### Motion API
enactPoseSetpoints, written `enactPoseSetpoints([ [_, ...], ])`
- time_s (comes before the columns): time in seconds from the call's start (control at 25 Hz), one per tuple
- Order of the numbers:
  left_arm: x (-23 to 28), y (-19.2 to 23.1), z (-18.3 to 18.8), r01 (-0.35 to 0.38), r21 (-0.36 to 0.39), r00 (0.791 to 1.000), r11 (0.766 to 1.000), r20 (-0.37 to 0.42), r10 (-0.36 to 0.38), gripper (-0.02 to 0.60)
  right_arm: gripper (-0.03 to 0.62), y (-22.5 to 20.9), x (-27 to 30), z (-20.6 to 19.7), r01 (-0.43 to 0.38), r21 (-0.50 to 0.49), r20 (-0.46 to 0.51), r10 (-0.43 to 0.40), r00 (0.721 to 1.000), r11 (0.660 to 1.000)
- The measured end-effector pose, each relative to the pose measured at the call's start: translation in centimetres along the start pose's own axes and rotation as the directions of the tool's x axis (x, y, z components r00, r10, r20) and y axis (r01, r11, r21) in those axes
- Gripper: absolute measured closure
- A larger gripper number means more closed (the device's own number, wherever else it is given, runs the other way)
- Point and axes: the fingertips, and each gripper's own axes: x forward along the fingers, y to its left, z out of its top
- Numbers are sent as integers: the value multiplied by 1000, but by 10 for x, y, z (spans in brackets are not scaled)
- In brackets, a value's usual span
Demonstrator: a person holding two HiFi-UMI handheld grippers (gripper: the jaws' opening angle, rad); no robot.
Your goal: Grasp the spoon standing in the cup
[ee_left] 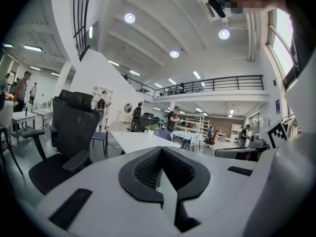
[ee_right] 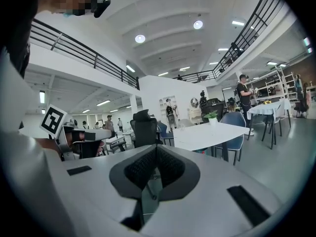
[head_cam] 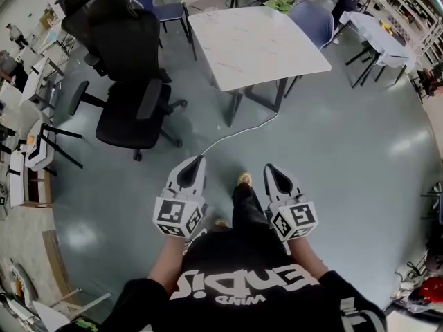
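— Where were the two grippers?
— Both were held out low in front of the person, side by side and apart, over the grey floor [head_cam: 346, 137]. The left gripper [head_cam: 196, 163] was at the left and the right gripper [head_cam: 273, 173] at the right. Each had its marker cube [head_cam: 178, 216] at the near end, by the person's body. A shoe [head_cam: 243, 179] showed between them.
— And the fingers?
— On the left, the fingers [ee_left: 143, 169] were pressed together at the tips with nothing between them. On the right, the fingers [ee_right: 139, 171] were closed the same way, tips meeting, and held nothing.
— Where was the spoon in the cup?
— I couldn't tell; no view showed a spoon or a cup clearly enough to place it.
— What lay ahead of the grippers?
— A white table [head_cam: 256, 40] stood far ahead, a little to the right, well apart from both grippers. A plant [head_cam: 280, 4] sat at its far edge, and a blue chair [head_cam: 315, 19] stood by its far right corner. A black office chair [head_cam: 128, 81] stood to the left of the table. A pale cable [head_cam: 235, 131] ran across the floor from under the table toward the left gripper.
— Anyone else about?
— Several people [ee_right: 243, 93] stood far off in the hall, by other tables
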Motion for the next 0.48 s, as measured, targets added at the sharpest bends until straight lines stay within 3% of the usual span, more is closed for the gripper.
enactPoseSetpoints([
  [0.48, 93, 30, 24, 7, 13, 1000, 1000, -11, -7, 568, 582, -70, 76, 20, 35, 23, -3, -35, 999, 999],
])
